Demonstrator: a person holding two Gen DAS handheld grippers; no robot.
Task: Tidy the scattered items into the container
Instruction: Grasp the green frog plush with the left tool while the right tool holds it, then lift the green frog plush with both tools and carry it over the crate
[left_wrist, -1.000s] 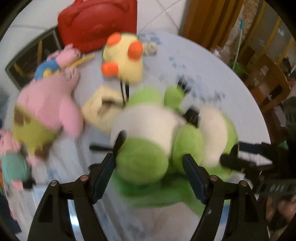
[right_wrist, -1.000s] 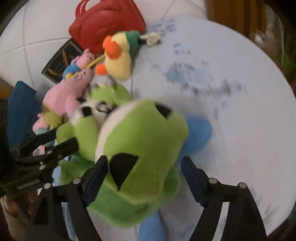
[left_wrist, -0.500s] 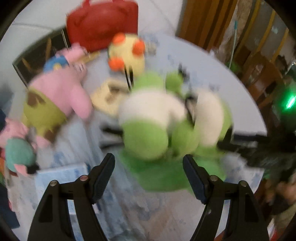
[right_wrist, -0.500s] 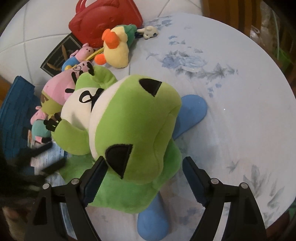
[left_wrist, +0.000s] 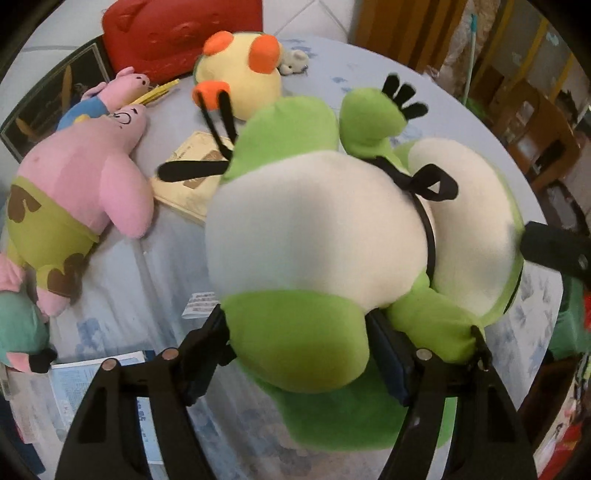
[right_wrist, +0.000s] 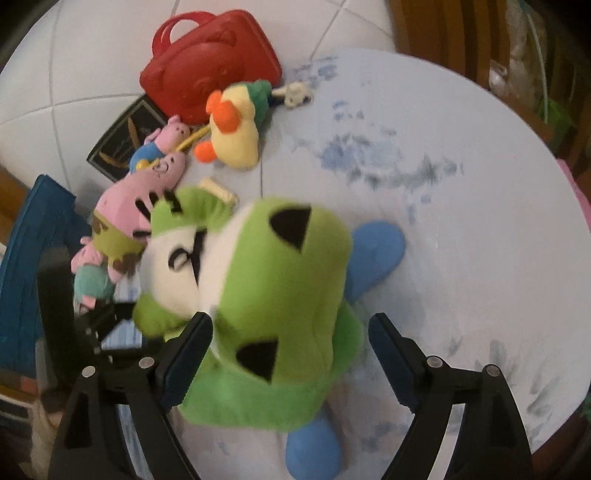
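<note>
Left wrist view shows the left gripper (left_wrist: 295, 347) clamped on the green frog plush (left_wrist: 314, 229) above the table (right_wrist: 461, 206). The right gripper (right_wrist: 290, 354) stands open around its head. Pink star plush (left_wrist: 81, 184), yellow duck (left_wrist: 240, 74) and others lie scattered; nothing looks tidied into the red case (right_wrist: 210, 85) yet.

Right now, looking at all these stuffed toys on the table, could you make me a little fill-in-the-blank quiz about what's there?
1. The left gripper is closed on the ____ frog plush.
2. The case with handles, behind the toys, is ____.
3. The yellow plush has ____ feet.
4. The right gripper has its jaws ____.

Missing words: green; red; orange; open
</note>
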